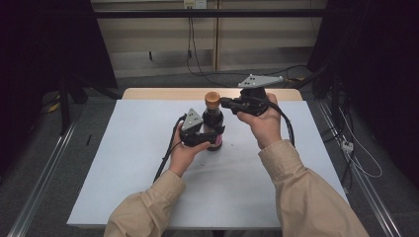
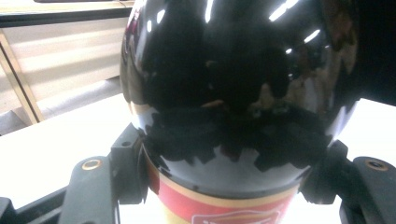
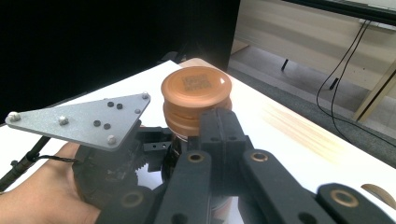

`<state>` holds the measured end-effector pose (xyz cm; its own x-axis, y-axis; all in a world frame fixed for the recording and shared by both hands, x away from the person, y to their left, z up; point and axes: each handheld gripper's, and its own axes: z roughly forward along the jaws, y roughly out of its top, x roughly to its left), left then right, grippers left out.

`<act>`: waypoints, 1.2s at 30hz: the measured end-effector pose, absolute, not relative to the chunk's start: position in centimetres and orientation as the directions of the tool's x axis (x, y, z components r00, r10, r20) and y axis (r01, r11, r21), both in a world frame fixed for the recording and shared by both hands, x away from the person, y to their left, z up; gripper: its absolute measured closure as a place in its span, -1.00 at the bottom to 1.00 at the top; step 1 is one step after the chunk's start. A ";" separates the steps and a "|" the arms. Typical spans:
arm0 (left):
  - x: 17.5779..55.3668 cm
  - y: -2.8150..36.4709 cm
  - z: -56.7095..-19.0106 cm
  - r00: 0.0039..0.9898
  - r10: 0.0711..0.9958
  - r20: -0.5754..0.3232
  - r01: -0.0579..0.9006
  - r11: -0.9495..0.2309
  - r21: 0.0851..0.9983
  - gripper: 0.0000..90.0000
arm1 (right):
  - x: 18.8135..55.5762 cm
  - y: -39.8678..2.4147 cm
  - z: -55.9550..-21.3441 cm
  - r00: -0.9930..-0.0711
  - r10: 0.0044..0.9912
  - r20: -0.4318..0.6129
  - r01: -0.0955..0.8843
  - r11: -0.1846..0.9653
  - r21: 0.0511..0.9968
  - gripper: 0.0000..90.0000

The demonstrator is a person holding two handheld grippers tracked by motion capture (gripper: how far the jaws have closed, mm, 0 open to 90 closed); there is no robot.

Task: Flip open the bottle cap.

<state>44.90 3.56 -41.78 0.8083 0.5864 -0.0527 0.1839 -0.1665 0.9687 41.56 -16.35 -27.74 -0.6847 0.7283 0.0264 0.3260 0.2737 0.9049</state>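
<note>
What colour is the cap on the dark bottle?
The cap is orange-brown with a square code printed on top; the right gripper view shows it best.

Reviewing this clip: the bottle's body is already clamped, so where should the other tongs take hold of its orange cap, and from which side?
Grip the orange cap across its ridged side wall, coming in level from the person's right, where the right tongs already sit. The cap is a short round drum standing upright above the dark bottle, which the left tongs hold at the body.
</note>
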 end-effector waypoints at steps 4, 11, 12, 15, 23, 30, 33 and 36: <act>44.6 3.1 -41.7 0.813 0.582 -0.011 0.152 -0.195 0.969 -0.28 | 41.3 -16.6 -26.6 -0.706 0.699 0.113 0.271 0.119 0.955 1.00; 44.4 2.8 -41.4 0.797 0.604 -0.009 0.169 -0.209 0.963 -0.29 | 40.9 -17.0 -24.9 -0.682 0.731 -0.024 0.246 0.260 0.934 1.00; 44.6 3.1 -41.5 0.798 0.602 -0.029 0.184 -0.197 0.963 -0.29 | 40.8 -17.4 -25.4 -0.679 0.734 -0.020 0.253 0.260 0.932 1.00; 44.7 3.3 -41.6 0.798 0.602 -0.037 0.184 -0.184 0.966 -0.29 | 40.8 -18.0 -26.8 -0.679 0.734 0.006 0.282 0.253 0.926 1.00; 44.5 3.2 -41.7 0.800 0.600 -0.028 0.172 -0.184 0.968 -0.30 | 40.8 -18.4 -27.5 -0.689 0.724 0.031 0.288 0.234 0.928 1.00; 44.7 3.2 -41.7 0.802 0.597 -0.026 0.172 -0.188 0.967 -0.31 | 40.9 -18.1 -27.8 -0.694 0.719 0.041 0.296 0.233 0.926 1.00; 44.7 3.3 -41.7 0.802 0.597 -0.026 0.171 -0.187 0.967 -0.31 | 41.0 -18.0 -28.0 -0.698 0.715 0.043 0.304 0.241 0.922 1.00; 44.7 3.3 -41.7 0.803 0.596 -0.027 0.171 -0.186 0.968 -0.31 | 41.0 -17.9 -28.1 -0.701 0.712 0.042 0.310 0.251 0.917 1.00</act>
